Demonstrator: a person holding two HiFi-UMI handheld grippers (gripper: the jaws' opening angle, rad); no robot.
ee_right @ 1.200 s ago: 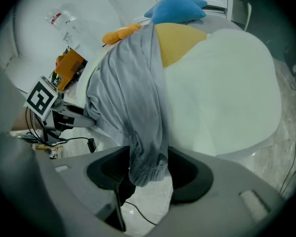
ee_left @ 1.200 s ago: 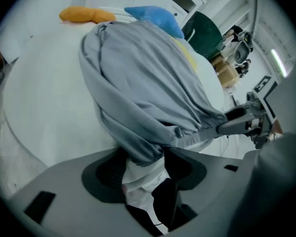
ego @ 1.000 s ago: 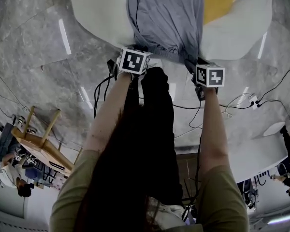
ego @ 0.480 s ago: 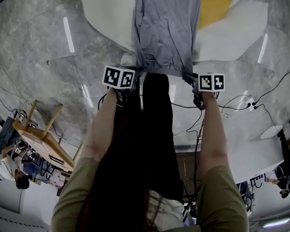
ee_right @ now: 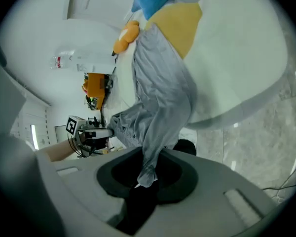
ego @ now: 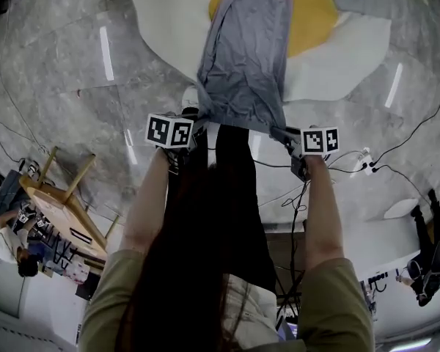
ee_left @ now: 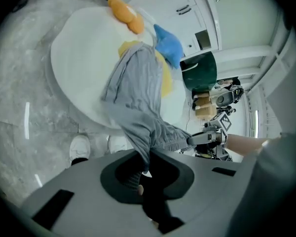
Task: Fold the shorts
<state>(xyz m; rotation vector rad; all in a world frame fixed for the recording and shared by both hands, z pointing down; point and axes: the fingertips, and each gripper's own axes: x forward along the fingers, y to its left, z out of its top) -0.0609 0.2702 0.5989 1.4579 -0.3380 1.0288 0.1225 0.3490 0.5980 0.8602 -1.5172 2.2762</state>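
My left tongs (ee_left: 140, 176) are clenched on one corner of the waistband of the light grey fabric shorts (ego: 246, 64). Their jaws have just been closing with the cloth between them, and the gathered edge runs straight into the pinch. My right tongs (ee_right: 143, 181) grasp the opposite waistband corner the same way. Their jaws have also just been closing on the cloth, and a small tail of fabric pokes out below the pads.

Between the two tongs the elastic waistband sags in a wrinkled curve, and each of the tongs sees the other across it, off to its inner side. Beyond both sets of jaws the shorts stretch away and slope down. Their far end lies on the white round cushion-like mat (ego: 169, 28), over the yellow patch (ego: 312, 20) in its middle.

A blue soft thing (ee_left: 168, 46) sits past the far end of the shorts, with a small orange lump (ee_left: 124, 11) farther off. Below my tongs is grey marbled floor (ego: 59, 86), and just under the left tongs my white shoes (ee_left: 80, 147) show. Well behind the left tongs, out to their left, stands a wooden stool (ego: 62, 211).
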